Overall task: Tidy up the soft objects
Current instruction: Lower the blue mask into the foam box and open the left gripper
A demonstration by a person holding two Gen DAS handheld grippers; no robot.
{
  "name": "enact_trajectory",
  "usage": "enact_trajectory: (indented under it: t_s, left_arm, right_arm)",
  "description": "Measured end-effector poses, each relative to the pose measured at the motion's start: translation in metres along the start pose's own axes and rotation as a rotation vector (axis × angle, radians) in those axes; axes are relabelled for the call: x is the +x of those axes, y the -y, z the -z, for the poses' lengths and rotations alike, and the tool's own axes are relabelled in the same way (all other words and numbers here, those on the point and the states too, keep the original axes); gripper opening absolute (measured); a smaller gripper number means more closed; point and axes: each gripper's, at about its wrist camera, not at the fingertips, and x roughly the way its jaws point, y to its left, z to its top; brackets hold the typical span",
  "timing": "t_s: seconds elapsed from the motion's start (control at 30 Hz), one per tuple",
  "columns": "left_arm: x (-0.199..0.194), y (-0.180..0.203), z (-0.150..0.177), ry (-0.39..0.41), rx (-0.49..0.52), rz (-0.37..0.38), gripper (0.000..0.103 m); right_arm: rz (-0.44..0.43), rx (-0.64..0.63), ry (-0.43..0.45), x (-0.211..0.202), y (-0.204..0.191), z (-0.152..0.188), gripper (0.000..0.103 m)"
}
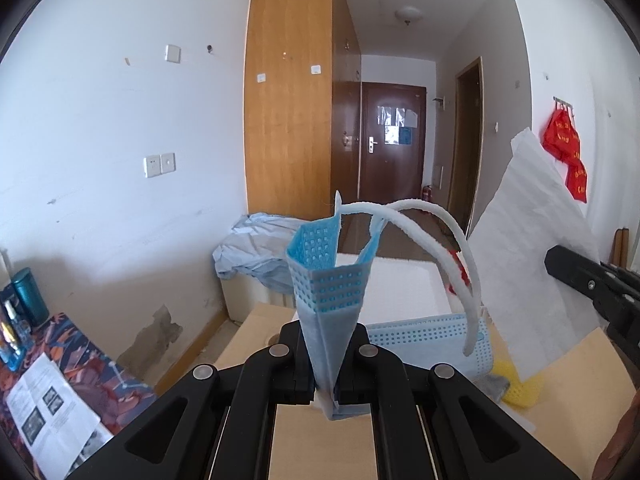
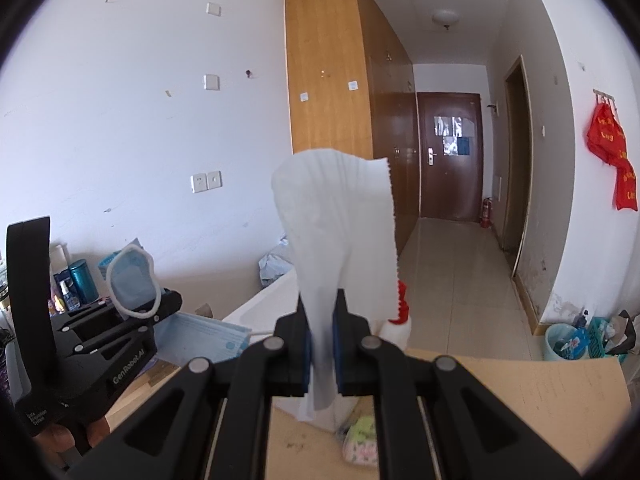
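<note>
My left gripper point(image 1: 325, 360) is shut on the lower edge of a blue face mask point(image 1: 328, 280), which stands upright above the jaws with its white ear loop point(image 1: 440, 240) arching to the right. My right gripper point(image 2: 323, 344) is shut on a white tissue point(image 2: 340, 220) that rises crumpled above its fingers. The same tissue point(image 1: 536, 260) shows at the right of the left wrist view. A second blue mask point(image 1: 432, 340) lies flat on the tan tabletop point(image 2: 540, 392). In the right wrist view the left gripper point(image 2: 168, 300) is at the left with its mask point(image 2: 132, 280).
A yellow mesh cloth point(image 1: 520, 390) lies beside the flat mask. A white foam box point(image 1: 400, 284) stands behind, with a red-and-white item point(image 2: 402, 308) by it. A small green packet point(image 2: 362, 436) lies below my right gripper. Bottles point(image 1: 24, 300) crowd the left shelf.
</note>
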Motion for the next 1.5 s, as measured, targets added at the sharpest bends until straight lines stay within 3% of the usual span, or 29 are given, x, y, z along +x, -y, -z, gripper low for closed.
enact_trajectory:
  t_s: [0.33, 0.73, 1.07, 1.2, 1.5]
  left_arm:
    - [0.065, 0.007, -0.017, -0.021, -0.001, 0.001, 0.006]
    - [0.126, 0.021, -0.013, -0.077, 0.021, 0.009, 0.006]
    - [0.149, 0.027, -0.008, -0.093, 0.046, -0.017, 0.006]
    - [0.148, 0.031, -0.008, -0.061, 0.071, -0.049, 0.006]
    - [0.153, 0.03, -0.006, -0.073, 0.066, -0.049, 0.007]
  right_arm:
    - [0.0, 0.016, 0.0, 0.043, 0.013, -0.008, 0.012]
    - [-0.02, 0.013, -0.054, 0.087, 0.02, 0.001, 0.012]
    - [-0.032, 0.005, -0.095, 0.104, 0.02, -0.002, 0.012]
    - [-0.035, 0.002, -0.094, 0.106, 0.017, -0.008, 0.012]
    - [-0.035, 0.002, -0.093, 0.107, 0.018, -0.008, 0.012]
